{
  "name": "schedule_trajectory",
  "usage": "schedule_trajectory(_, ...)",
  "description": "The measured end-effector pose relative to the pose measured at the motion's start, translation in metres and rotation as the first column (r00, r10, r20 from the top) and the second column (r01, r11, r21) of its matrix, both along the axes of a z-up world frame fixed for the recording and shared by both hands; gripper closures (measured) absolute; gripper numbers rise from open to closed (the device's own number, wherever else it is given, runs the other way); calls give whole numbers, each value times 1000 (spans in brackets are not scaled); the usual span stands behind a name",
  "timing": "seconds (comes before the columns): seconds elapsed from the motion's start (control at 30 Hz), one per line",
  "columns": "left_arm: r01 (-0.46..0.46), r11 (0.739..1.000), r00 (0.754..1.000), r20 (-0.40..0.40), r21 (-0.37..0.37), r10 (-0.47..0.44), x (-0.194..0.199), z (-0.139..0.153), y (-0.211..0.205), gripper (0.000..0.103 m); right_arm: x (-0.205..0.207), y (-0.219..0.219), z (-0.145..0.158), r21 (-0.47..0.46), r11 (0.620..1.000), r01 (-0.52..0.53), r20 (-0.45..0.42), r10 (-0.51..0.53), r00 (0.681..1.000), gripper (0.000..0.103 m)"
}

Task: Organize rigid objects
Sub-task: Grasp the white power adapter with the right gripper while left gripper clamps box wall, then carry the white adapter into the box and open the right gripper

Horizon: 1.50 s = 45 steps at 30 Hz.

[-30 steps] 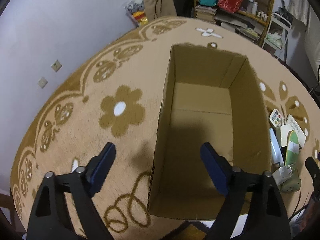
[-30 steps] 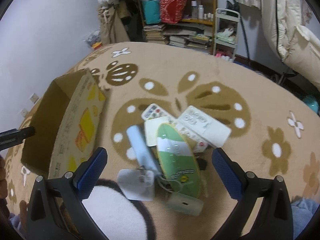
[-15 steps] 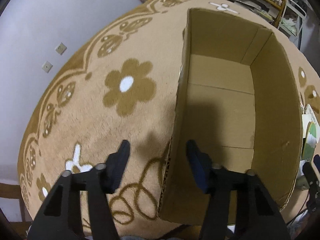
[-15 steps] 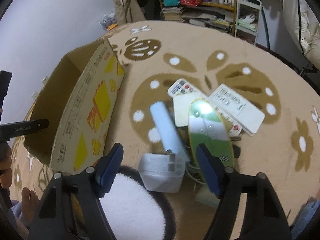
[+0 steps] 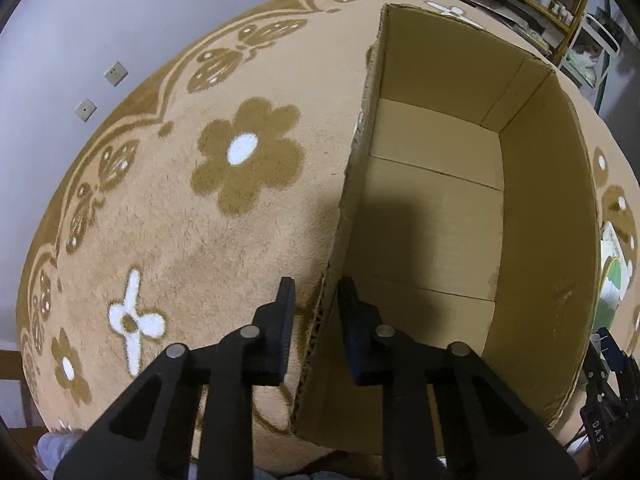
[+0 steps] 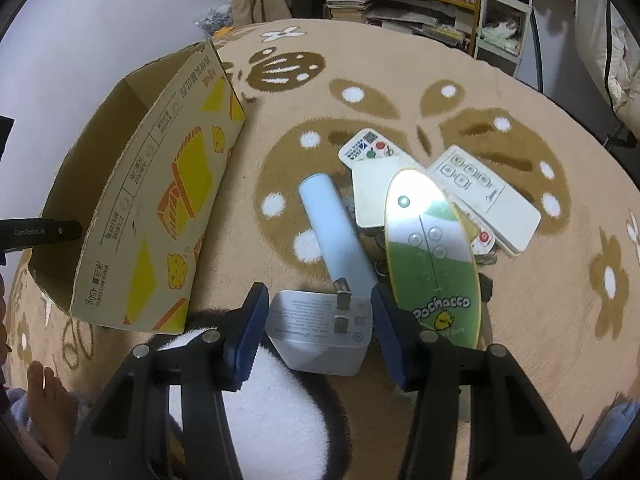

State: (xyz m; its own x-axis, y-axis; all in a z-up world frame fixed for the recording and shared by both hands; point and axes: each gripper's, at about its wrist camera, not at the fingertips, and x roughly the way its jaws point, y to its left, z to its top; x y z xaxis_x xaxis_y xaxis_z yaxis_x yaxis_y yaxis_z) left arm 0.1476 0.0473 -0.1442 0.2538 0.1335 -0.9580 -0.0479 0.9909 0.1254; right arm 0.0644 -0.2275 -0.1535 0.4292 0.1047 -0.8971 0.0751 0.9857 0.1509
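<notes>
Left gripper (image 5: 313, 320) straddles the near wall of the cardboard box (image 5: 440, 200), jaws closing on the corrugated edge, a sliver of gap visible on each side; probably to steady the box. Right gripper (image 6: 318, 330) brackets the white charger (image 6: 320, 330), jaws closing, pads not yet touching. Charger lies on the carpet (image 6: 400, 80) at the near edge of a pile: blue cylinder (image 6: 336, 232), green board (image 6: 432, 256), remotes (image 6: 484, 196). Box sits empty just beside.

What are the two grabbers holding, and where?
Nothing yet. The left gripper is closing astride the box wall; the right gripper is closing around the white charger.
</notes>
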Motion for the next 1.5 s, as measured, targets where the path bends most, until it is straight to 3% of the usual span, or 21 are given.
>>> schedule_trajectory(0.33, -15, 999, 1000, -23, -32, 14, 0, -1, 5, 83, -2, 10, -6, -71, 997, -41, -21, 40, 999, 47)
schedule_trajectory(0.7, -8, 999, 999, -44, -37, 6, -1, -3, 5, 84, 12, 9, 42, -93, 995, -26, 133, 38, 990, 47)
schedule_trajectory(1.03, 15, 999, 999, -44, -36, -16, -1, -2, 2, 86, 59, 22, 91, -27, 998, -50, 291, 56, 955, 47)
schedule_trajectory(1.3, 38, 999, 998, -44, -28, -39, -2, -3, -2, 87, 71, 51, 108, 11, 994, -105, 355, 94, 930, 47)
schedule_trajectory(1.5, 34, 999, 998, -47, -40, -35, -2, -3, 1, 89, 72, 69, 104, 51, 985, -166, 371, 136, 919, 47)
